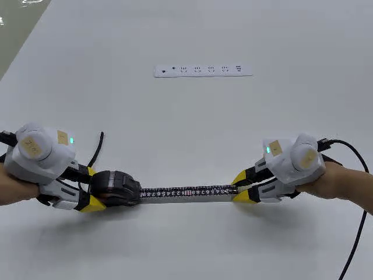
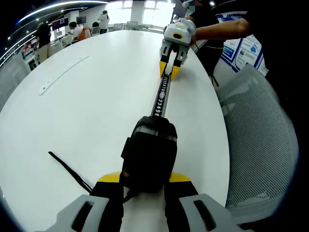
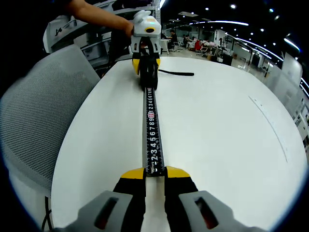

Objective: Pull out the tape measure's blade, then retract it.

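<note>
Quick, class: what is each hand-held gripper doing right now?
Left hand-held gripper: shut on the tape measure case.
Right hand-held gripper: shut on the blade end.

Black tape measure case, black blade with white numerals, yellow-tipped jaws.

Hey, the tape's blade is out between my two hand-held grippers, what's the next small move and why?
Probably ease the right hand-held gripper back toward the case, letting the blade retract slowly. The blade is already drawn out, its tip pinched on the right, the case clamped by the left hand-held gripper.
</note>
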The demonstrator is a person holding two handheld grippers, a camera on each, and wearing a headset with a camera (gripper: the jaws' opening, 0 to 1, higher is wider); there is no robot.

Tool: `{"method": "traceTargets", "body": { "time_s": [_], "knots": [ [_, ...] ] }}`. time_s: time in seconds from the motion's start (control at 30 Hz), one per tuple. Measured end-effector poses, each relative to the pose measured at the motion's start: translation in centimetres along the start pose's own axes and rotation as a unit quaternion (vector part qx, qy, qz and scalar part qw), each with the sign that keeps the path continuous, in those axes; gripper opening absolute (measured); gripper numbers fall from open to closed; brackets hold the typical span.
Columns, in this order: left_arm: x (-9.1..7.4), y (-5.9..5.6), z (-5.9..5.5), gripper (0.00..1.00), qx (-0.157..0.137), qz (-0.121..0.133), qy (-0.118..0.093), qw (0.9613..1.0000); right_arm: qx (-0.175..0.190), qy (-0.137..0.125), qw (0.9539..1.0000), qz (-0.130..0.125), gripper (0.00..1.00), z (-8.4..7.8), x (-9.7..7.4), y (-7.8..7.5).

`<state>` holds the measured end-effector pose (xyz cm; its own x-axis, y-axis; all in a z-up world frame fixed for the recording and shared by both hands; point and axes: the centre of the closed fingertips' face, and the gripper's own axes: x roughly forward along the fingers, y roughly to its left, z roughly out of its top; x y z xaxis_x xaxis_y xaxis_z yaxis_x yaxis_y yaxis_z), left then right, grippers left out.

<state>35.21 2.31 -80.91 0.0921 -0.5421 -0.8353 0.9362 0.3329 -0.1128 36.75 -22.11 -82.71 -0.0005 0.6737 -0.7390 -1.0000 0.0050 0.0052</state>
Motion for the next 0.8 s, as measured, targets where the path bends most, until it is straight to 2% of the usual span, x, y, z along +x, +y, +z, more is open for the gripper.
{"method": "traceTargets", "body": {
  "time_s": [0.8],
  "knots": [
    [0.1,0.0,-0.1,0.3,0.009,-0.001,0.011,0.9999,0.009,0.018,0.9998,-0.009,0.11,-2.5,-2.2,0.0]
  ]
}}
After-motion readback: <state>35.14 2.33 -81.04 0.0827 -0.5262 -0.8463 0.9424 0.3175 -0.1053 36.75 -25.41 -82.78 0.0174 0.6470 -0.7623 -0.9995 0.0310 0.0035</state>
